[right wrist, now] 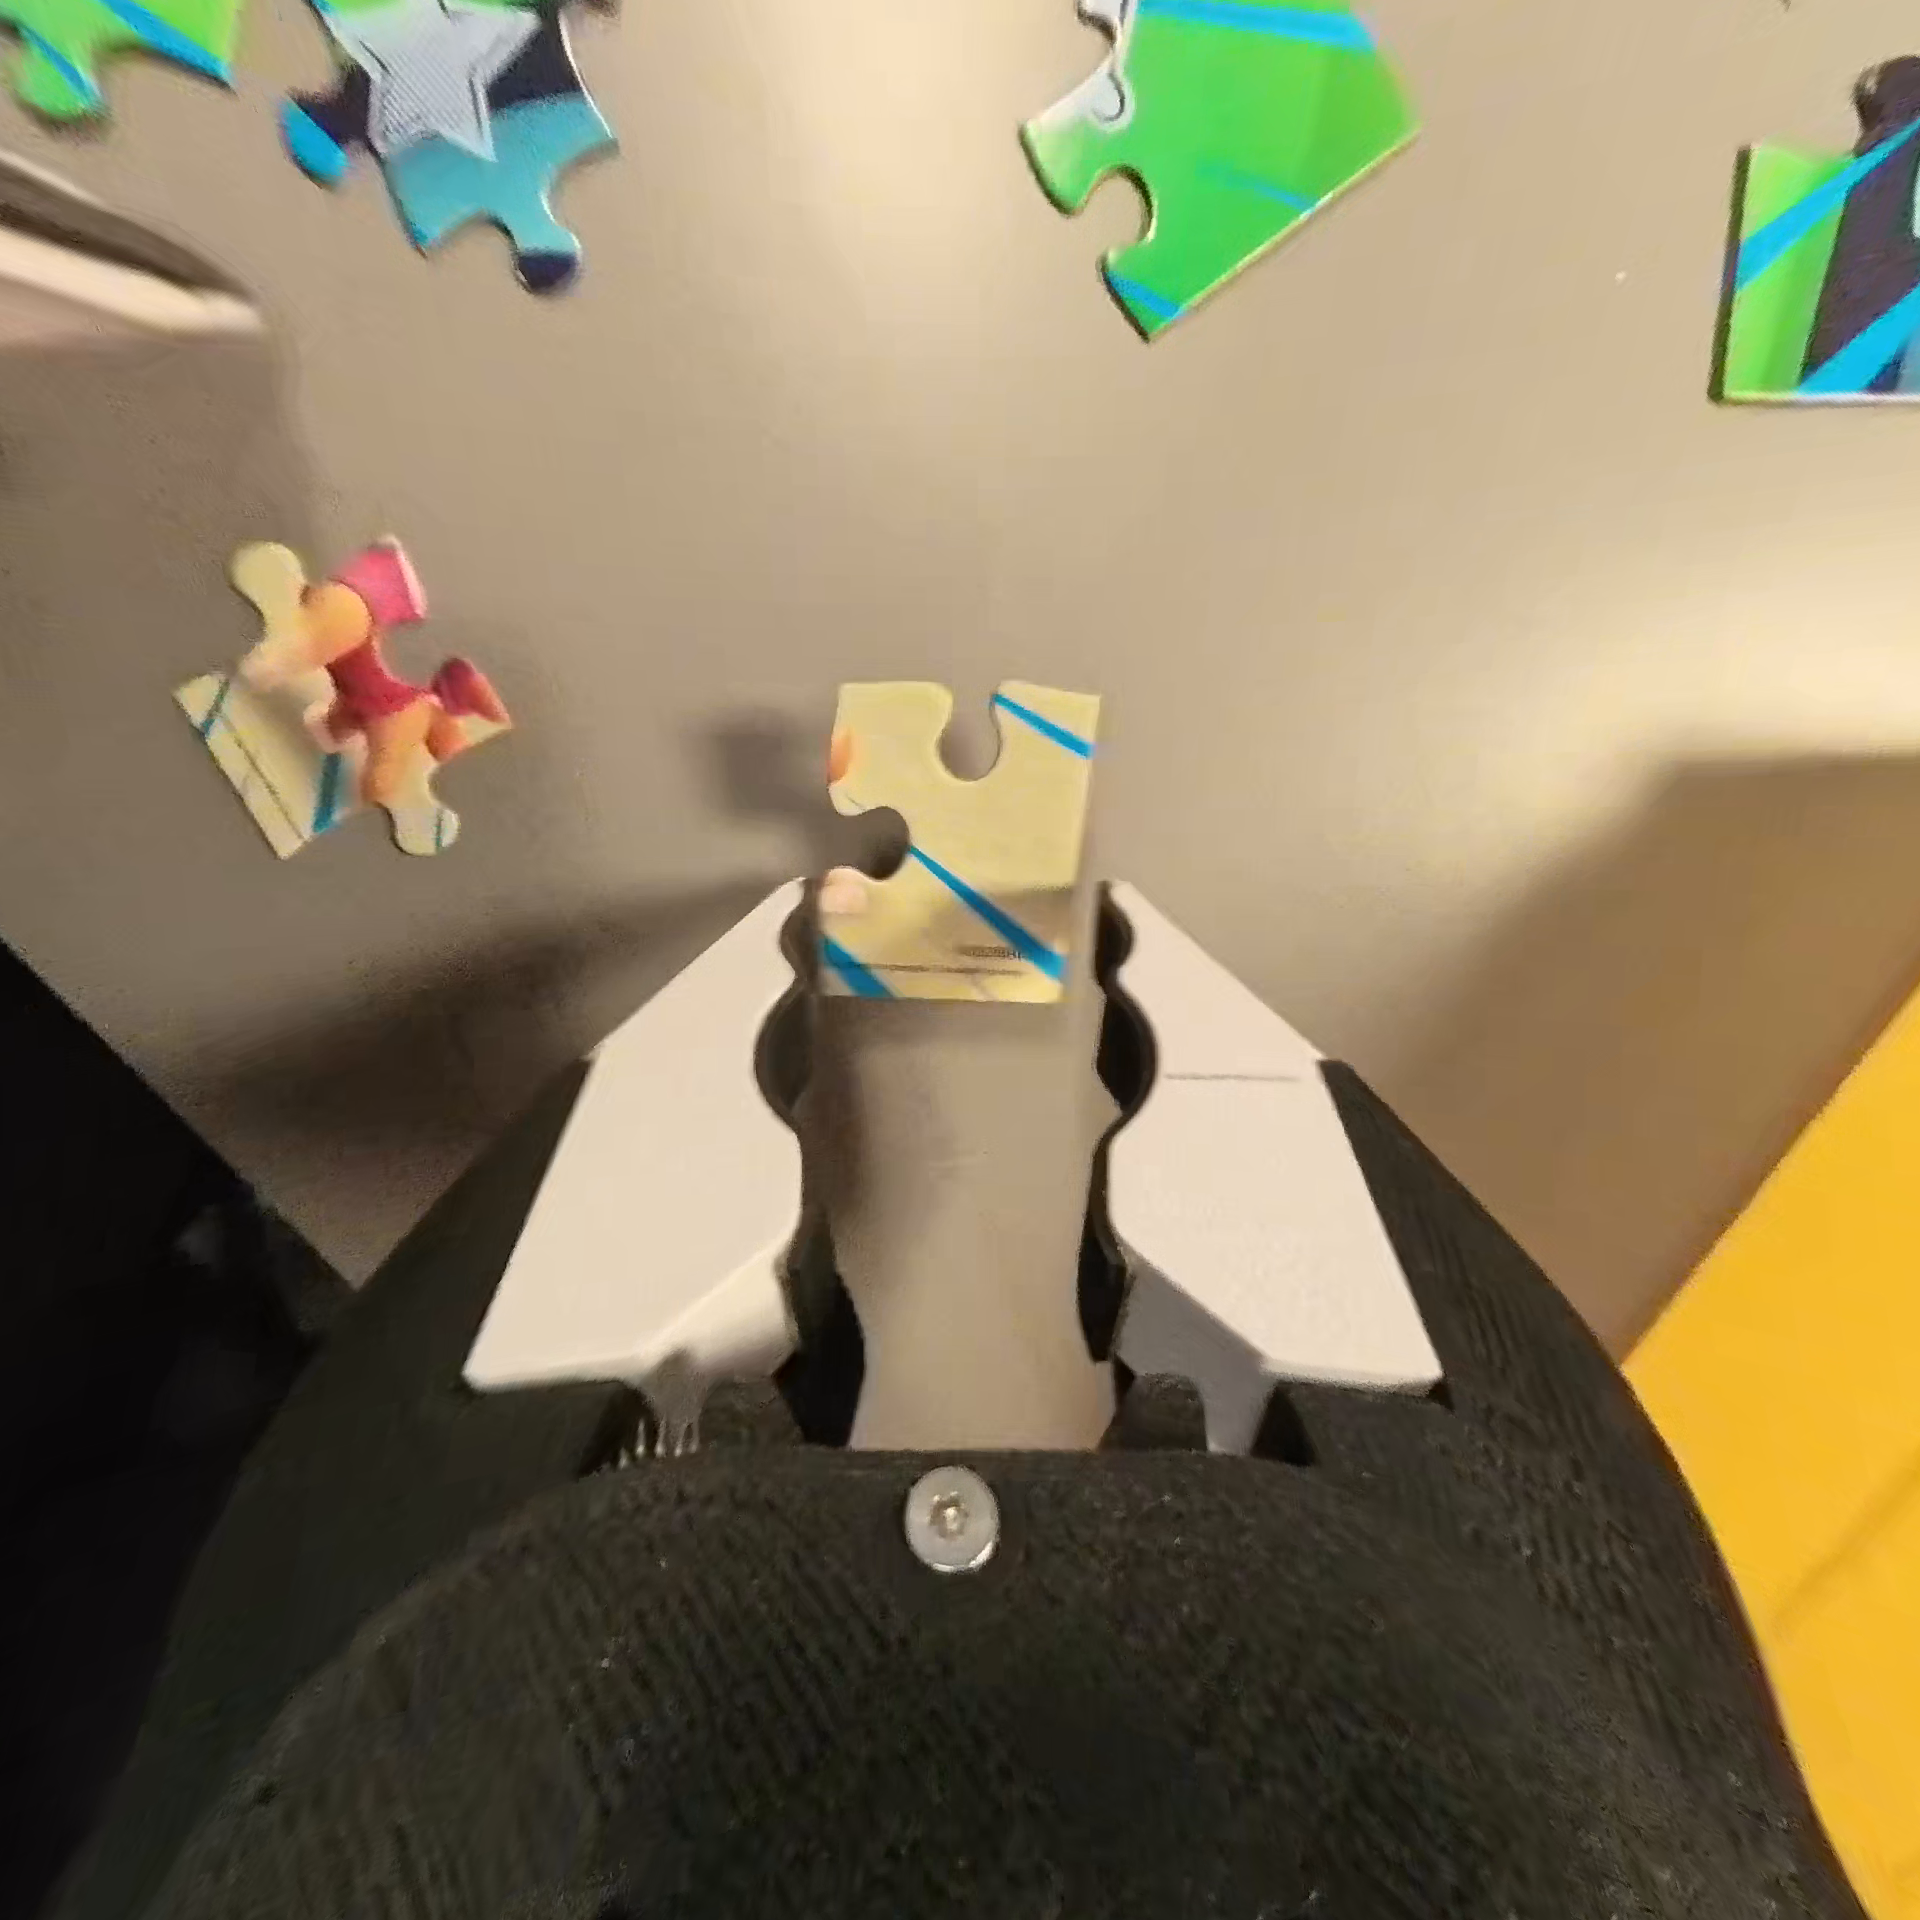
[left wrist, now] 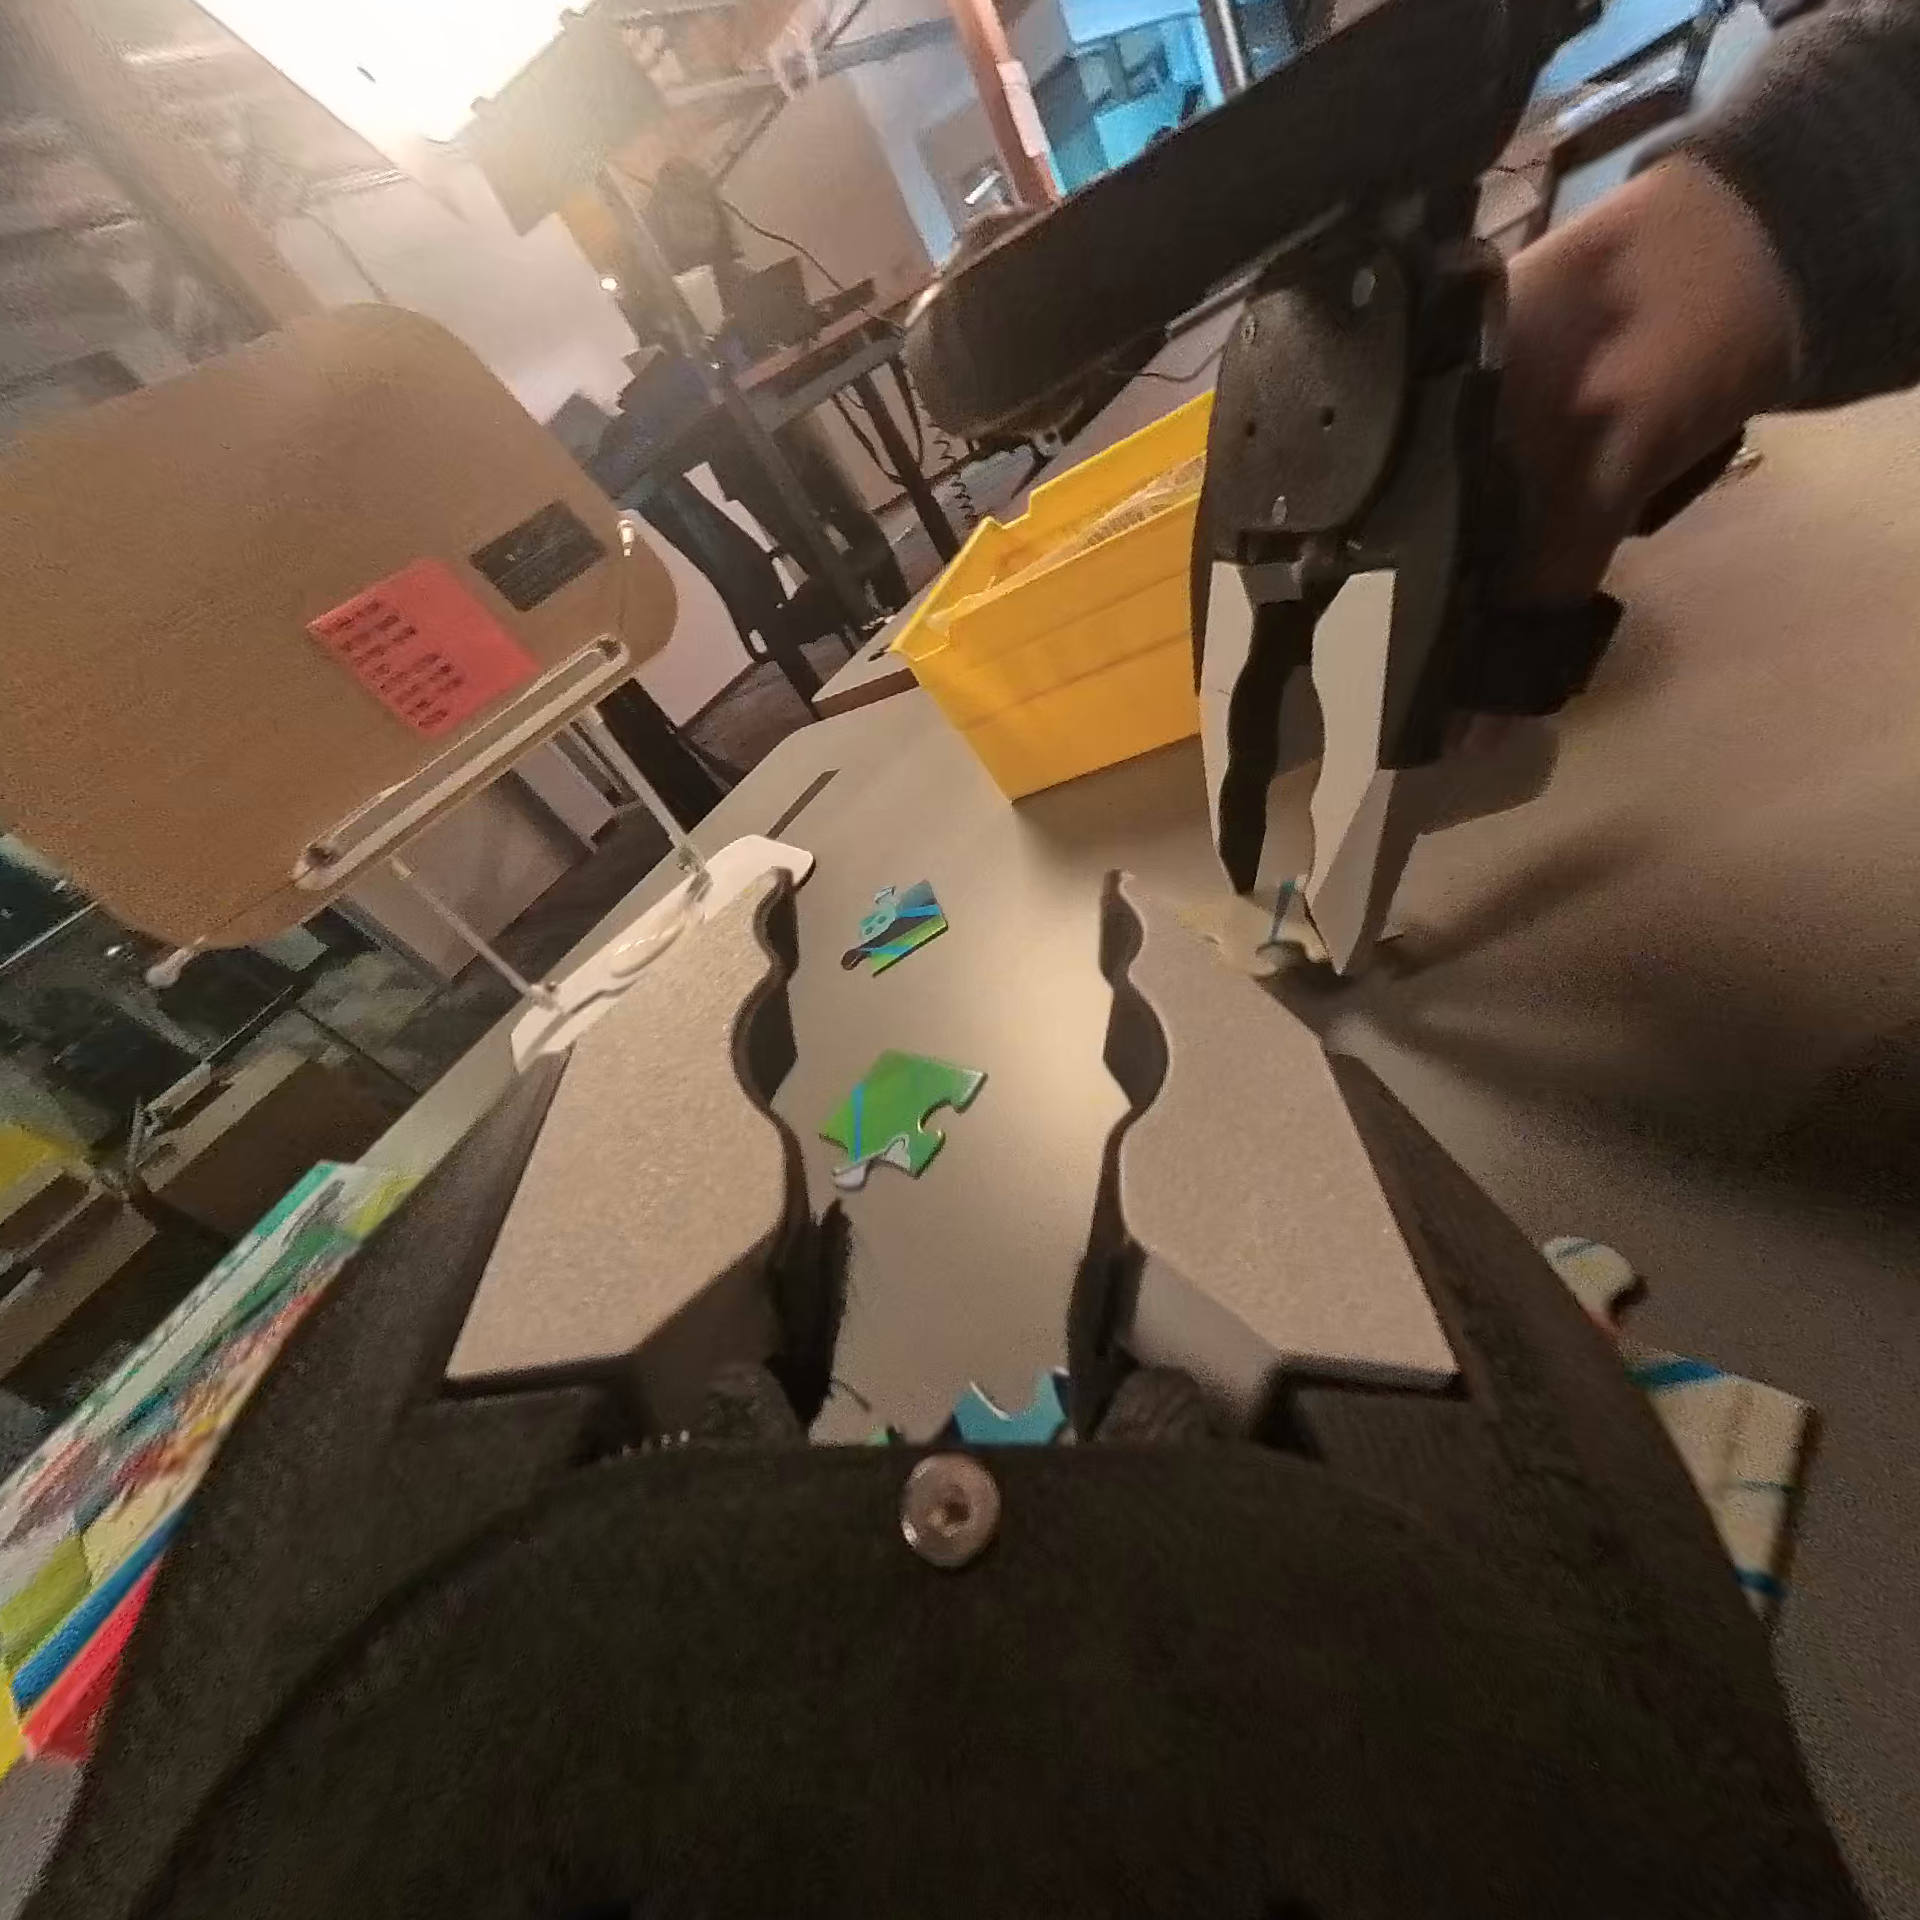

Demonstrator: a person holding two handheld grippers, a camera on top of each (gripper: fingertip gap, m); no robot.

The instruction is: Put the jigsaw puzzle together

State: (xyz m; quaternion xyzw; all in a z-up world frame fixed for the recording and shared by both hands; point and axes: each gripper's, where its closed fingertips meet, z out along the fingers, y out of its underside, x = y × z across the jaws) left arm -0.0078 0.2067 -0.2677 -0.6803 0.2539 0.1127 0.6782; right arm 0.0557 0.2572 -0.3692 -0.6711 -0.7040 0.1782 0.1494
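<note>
Box: colourful puzzle box (left wrist: 156, 1403) at far left edge of the left wrist view, partly cut off. One.
Board: tan board (left wrist: 312, 623) on a clear stand, pink sticker and dark label on it, standing left of the left tongs. One.
Left tongs: left gripper (left wrist: 951, 894) low over the grey table (left wrist: 987, 810), fingers spread wide, nothing between the pads. Not gripping.
Pieces under left tongs: blue-green piece (left wrist: 899, 928) just past the fingertips and green piece (left wrist: 904, 1117) between the fingers, both flat on the table, touched by neither pad. A third, blue piece (left wrist: 1013, 1403), peeks out at the finger roots.
Bin: yellow bin (left wrist: 1070, 665) behind, on the far table edge. One.
Right tongs: right gripper (right wrist: 951, 894) pointing down, tips at the table surface, a hand (left wrist: 1642, 343) on its handle.
Striped piece: pale yellow striped piece (right wrist: 966, 852) sits right between the right fingertips, half of it poking out beyond them. Slightly longer along the fingers than across; straight edges face the camera and the right finger, notches face away and left. A sliver of gap seems to show at each pad, picture blurred; reads as spread around the piece, not clamped.
Nearer tongs: right, at the piece itself; left well apart from it.
Piece count, right wrist view: six. Green scrap (right wrist: 94, 52), star piece (right wrist: 468, 135), pink-orange piece (right wrist: 343, 707), the striped one, green notched piece (right wrist: 1226, 156), green-dark piece (right wrist: 1818, 270).
Far right, left wrist view: two pale striped shapes (left wrist: 1735, 1455), likely more pieces.
</note>
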